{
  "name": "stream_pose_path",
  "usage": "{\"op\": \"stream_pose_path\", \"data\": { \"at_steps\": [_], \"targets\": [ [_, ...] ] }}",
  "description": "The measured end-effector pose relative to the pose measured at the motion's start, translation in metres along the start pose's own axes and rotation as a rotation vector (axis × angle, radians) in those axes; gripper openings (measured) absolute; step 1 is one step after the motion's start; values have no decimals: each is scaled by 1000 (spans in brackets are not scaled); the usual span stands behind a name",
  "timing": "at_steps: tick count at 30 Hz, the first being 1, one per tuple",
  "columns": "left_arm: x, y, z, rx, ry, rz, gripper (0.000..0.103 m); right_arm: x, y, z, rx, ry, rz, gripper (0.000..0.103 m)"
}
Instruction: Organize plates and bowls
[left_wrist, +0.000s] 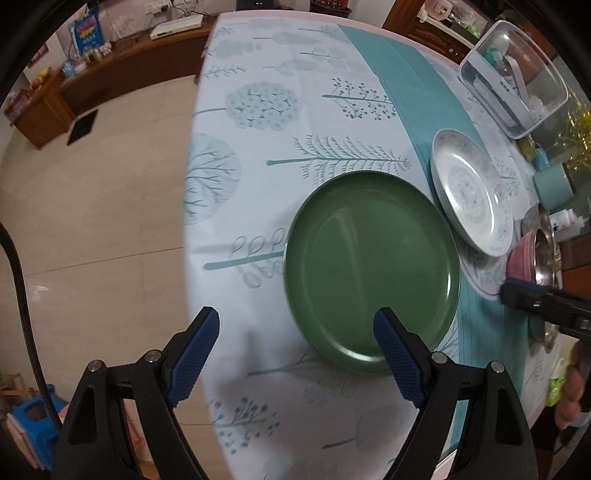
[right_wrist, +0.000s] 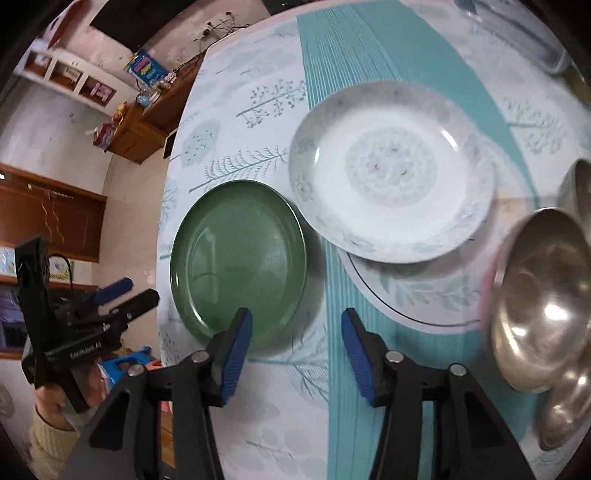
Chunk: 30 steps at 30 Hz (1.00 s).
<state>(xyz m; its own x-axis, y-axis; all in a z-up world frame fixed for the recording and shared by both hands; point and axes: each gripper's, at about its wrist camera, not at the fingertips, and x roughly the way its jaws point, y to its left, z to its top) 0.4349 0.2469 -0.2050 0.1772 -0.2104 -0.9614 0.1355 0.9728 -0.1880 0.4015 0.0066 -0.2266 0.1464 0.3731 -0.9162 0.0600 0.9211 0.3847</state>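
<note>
Green plate (left_wrist: 371, 269) lies beside white plate (left_wrist: 471, 192), steel bowls (right_wrist: 543, 302) nearby.

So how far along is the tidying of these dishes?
Early on, it seems. One white patterned plate already rests partly on a flatter plate. Both hand-held grippers, left and right, are open and hold nothing. The green plate lies alone, and the steel bowls sit unsorted to the side.

In front of me a green plate (left_wrist: 371, 273) lies flat, empty. Just beside it a white patterned plate (right_wrist: 391, 166) rests tilted on a flat plate (right_wrist: 410, 295). Steel bowls (right_wrist: 543, 306) sit nested at my right.
</note>
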Motion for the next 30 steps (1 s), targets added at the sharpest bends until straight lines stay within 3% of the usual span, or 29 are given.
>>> {"op": "stream_pose_path", "data": {
  "at_steps": [9,12,14,21,23,25,27,30],
  "targets": [
    [29,10,15,-44,44,-112,83,40,-6,20,71,41,28,27],
    [37,12,18,-60,55,-130,78,48,-7,25,76,49,23,23],
    [40,11,19,-54,57,-147,63,53,-7,27,71,56,18,19],
    [52,8,21,-30,68,-163,37,64,-7,31,44,74,13,9],
    [54,10,21,-24,53,-139,20,64,-6,32,37,68,8,9],
    [54,17,21,-40,51,-140,9,63,-7,32,37,70,9,9],
    [53,26,17,-51,53,-169,7,64,-8,32,37,71,13,9],
    [51,23,13,-19,46,-144,7,65,-6,30,23,78,12,9]
  ]
}}
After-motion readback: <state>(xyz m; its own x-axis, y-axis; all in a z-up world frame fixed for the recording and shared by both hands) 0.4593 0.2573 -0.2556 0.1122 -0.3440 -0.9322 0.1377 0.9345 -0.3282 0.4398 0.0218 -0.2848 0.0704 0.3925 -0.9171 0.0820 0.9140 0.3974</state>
